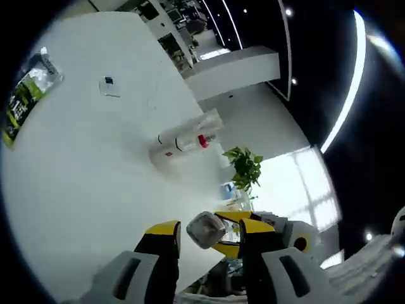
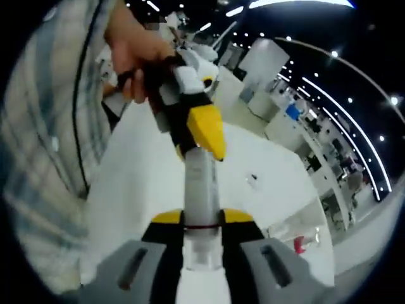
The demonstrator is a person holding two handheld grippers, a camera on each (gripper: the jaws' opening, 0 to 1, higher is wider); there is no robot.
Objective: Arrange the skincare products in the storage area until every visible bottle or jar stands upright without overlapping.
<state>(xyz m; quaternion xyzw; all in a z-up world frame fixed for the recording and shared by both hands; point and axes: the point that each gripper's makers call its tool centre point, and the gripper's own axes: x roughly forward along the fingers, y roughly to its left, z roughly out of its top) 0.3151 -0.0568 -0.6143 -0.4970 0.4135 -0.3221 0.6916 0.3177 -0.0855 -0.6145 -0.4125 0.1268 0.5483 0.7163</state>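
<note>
In the right gripper view, the right gripper (image 2: 202, 221) with yellow-tipped grey jaws was clamped on a translucent cylindrical bottle (image 2: 201, 183). The left gripper (image 2: 205, 142), gripped by a bare hand (image 2: 136, 54) from a plaid sleeve (image 2: 57, 145), pinched the bottle's far end.

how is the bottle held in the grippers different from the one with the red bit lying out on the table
The held bottle is up off the white table, clamped by the right gripper at one end and the left gripper at the other; the red-marked bottle lies on its side on the table, untouched. The held bottle looks frosted and plain, while the other carries a red accent. Both are pale, slim and cylindrical.
</note>
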